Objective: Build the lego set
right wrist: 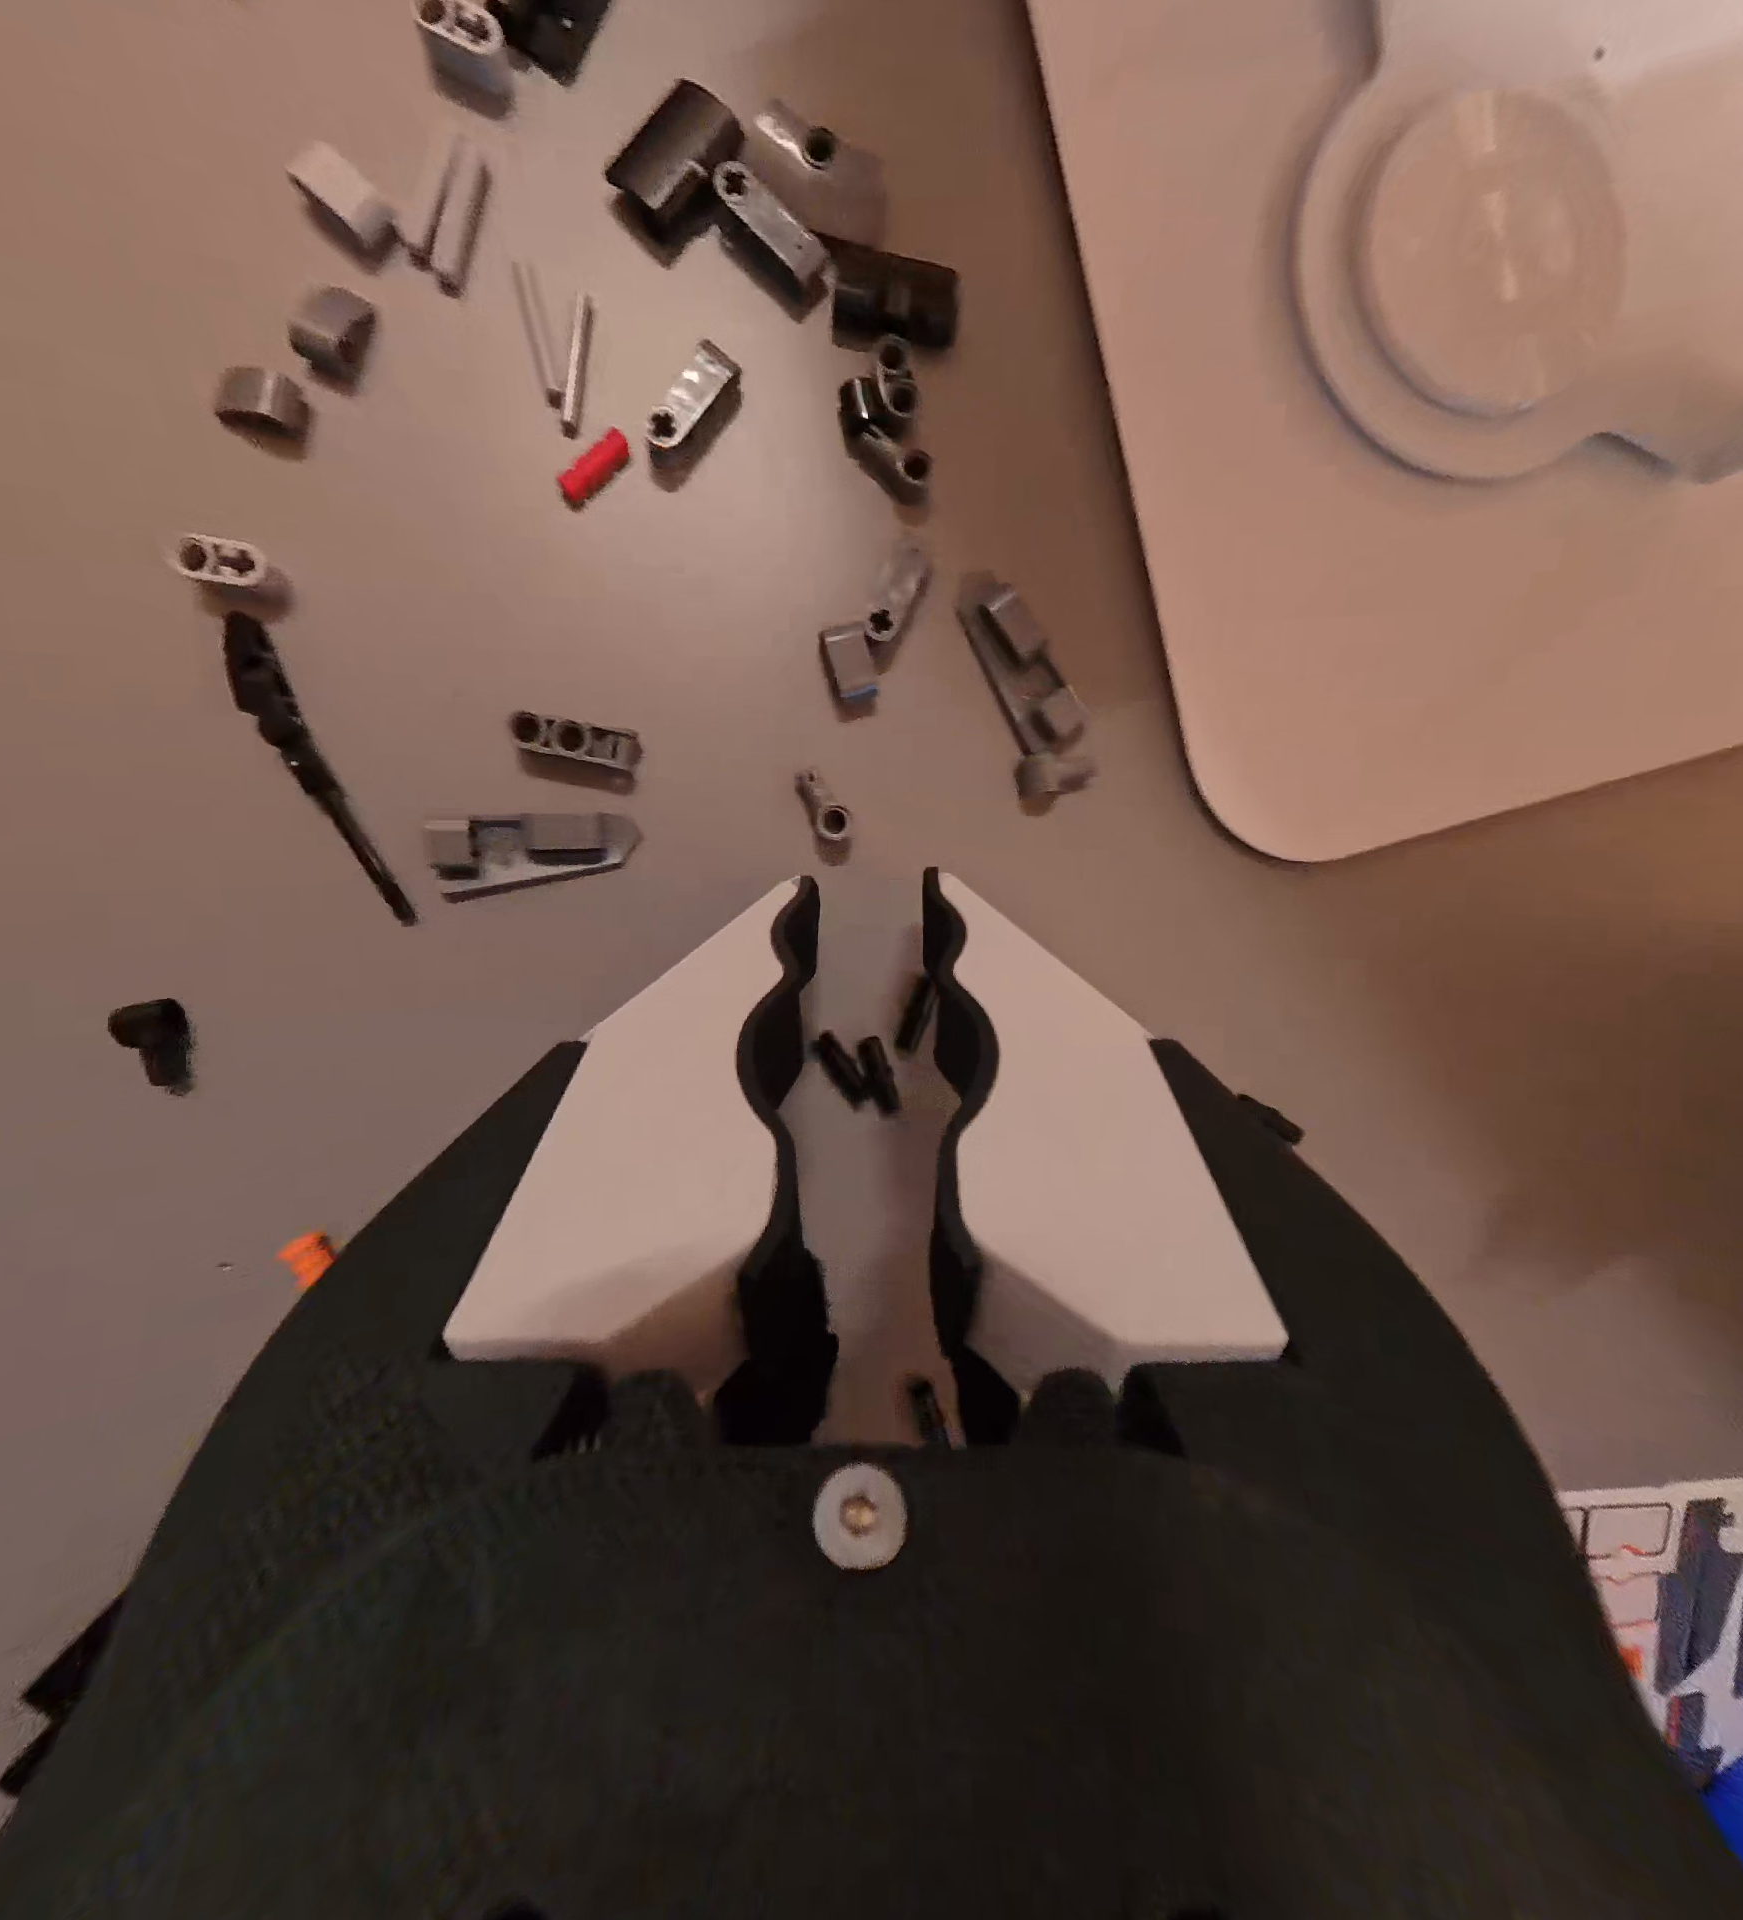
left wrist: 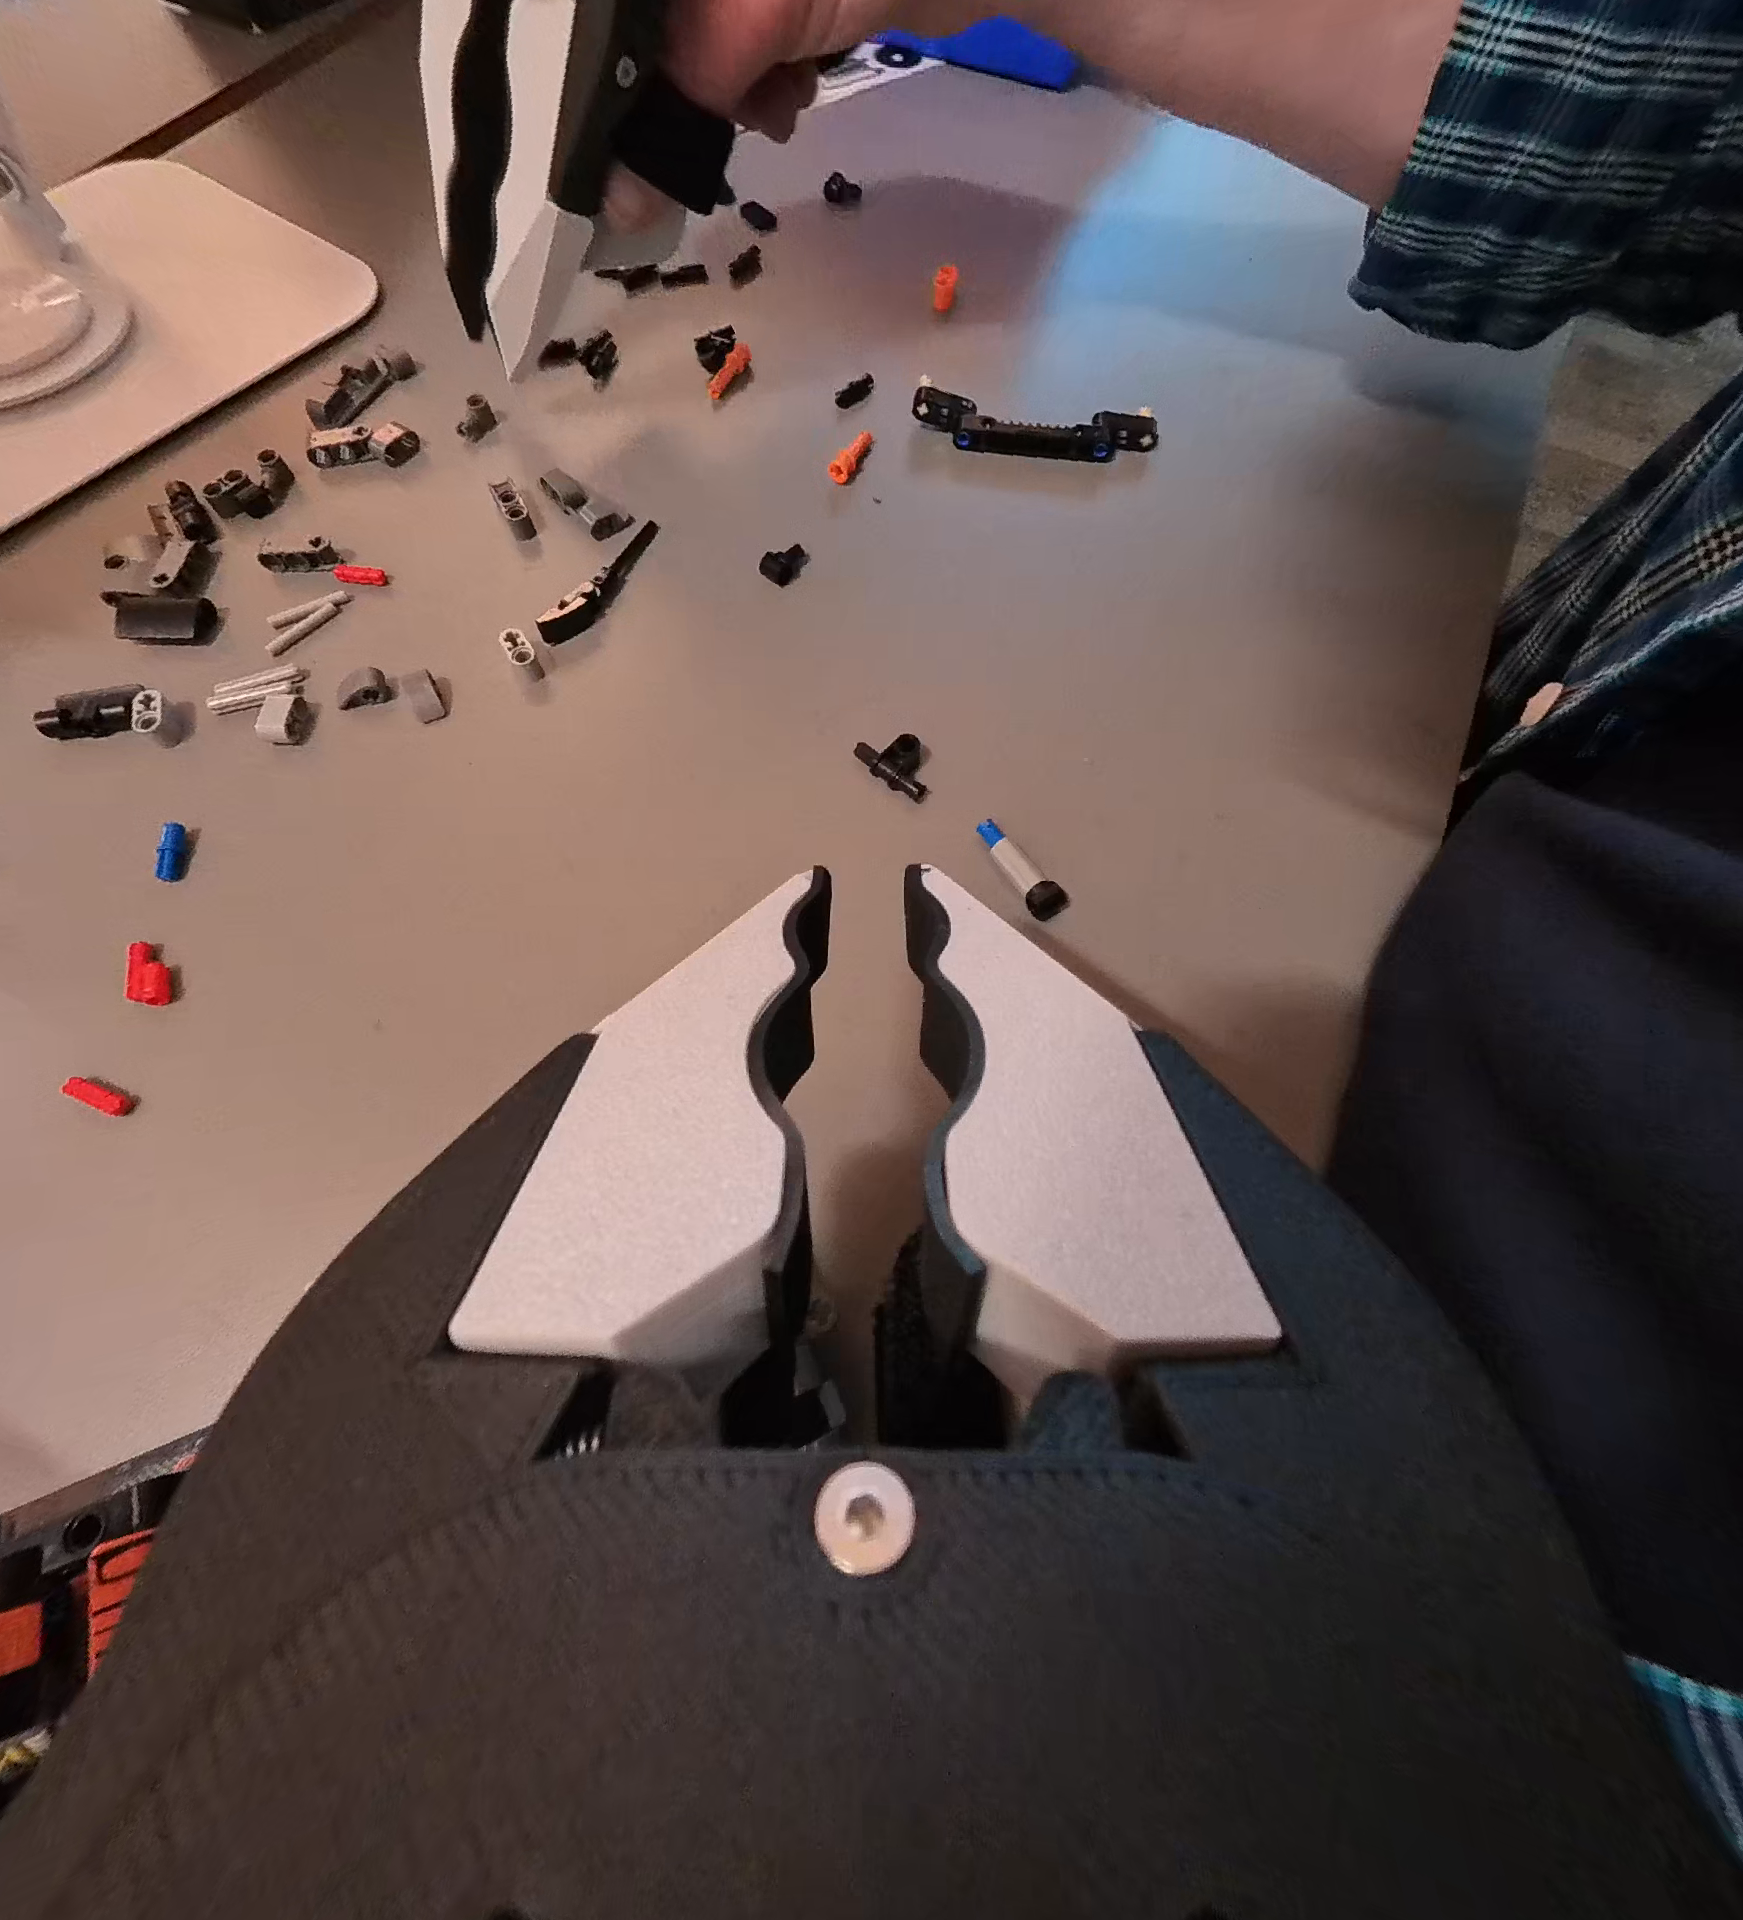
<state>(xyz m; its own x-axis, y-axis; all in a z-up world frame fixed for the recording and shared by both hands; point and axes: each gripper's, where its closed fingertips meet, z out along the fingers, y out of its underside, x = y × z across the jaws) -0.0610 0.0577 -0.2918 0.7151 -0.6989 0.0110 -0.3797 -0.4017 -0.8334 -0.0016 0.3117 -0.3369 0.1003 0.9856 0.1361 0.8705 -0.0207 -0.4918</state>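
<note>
Left gripper narrowly parted, empty, over bare table. Just off my right fingertip: white pin with blue and black ends; a little beyond, black connector. Farther out, loose grey and black parts and orange pins, plus a black beam subassembly. Right gripper hangs tips-down at the far end, narrow gap, gripping nothing; small black pins lie on the table between its fingers, grey pieces ahead. Partly built model at my near left edge.
</note>
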